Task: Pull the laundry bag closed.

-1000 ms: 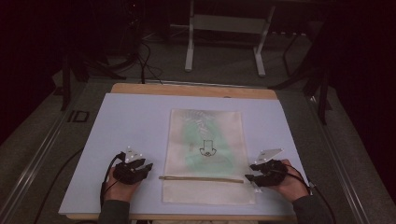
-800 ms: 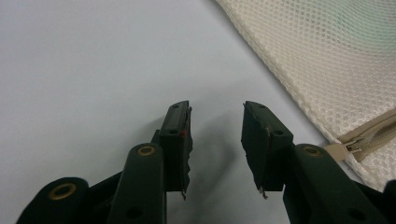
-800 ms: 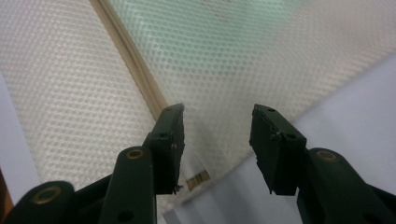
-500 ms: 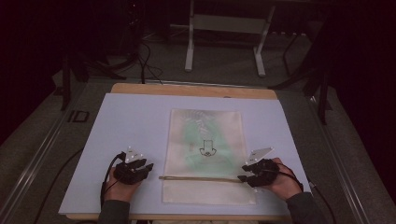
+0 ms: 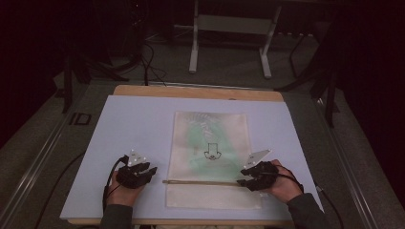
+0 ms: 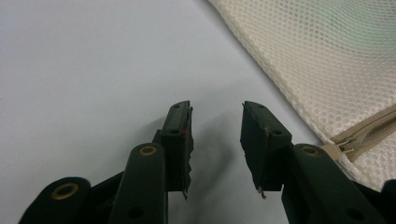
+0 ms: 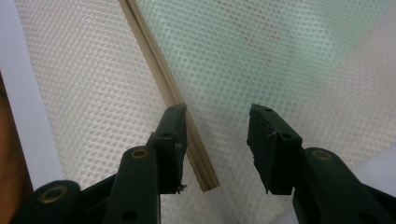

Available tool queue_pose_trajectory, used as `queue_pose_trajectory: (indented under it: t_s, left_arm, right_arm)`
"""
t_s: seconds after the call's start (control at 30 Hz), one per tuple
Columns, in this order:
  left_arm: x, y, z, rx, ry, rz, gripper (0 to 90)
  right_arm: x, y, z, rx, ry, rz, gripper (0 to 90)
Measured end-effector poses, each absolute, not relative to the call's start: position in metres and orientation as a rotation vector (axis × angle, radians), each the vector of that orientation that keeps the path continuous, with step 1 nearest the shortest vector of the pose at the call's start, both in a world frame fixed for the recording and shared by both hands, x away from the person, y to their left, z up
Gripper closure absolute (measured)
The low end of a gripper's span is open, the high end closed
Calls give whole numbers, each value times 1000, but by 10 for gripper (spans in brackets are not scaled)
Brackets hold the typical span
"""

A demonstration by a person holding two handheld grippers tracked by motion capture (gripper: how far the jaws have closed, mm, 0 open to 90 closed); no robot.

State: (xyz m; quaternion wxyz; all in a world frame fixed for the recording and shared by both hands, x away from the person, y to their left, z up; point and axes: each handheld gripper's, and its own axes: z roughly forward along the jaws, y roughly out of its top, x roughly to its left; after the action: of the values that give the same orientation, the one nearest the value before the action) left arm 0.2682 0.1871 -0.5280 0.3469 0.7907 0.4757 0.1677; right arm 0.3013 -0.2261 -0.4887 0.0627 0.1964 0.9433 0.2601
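A cream mesh laundry bag (image 5: 210,157) lies flat on the pale blue table mat (image 5: 133,129), with something green inside it. A tan zipper (image 5: 200,182) runs across its near end. My left gripper (image 5: 149,171) rests open on the mat, just left of the bag. In the left gripper view the zipper's end (image 6: 348,143) lies to the right of my open gripper (image 6: 215,114). My right gripper (image 5: 243,175) stands open over the bag's right end, and in the right gripper view the zipper band (image 7: 159,70) passes beside its left jaw, with the gripper (image 7: 217,116) above the mesh (image 7: 280,60).
The mat sits on a wooden tabletop (image 5: 196,91) whose far edge shows. Beyond it, on the grey floor, stand a metal stand's legs (image 5: 229,47) and dark cables (image 5: 148,62). Bare mat stretches to the left and far side of the bag.
My right gripper has moved left and a little forward, from the bag's right edge onto the mesh near the zipper's end. The left gripper has stayed put.
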Motion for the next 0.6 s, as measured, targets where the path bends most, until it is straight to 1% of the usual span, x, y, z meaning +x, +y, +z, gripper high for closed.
queue_pose_trajectory:
  t_s: [0.6]
  left_arm:
    - [268,187,-527,2052,1230,432,632]
  right_arm:
    - [302,-207,-486,524,2884,799,582]
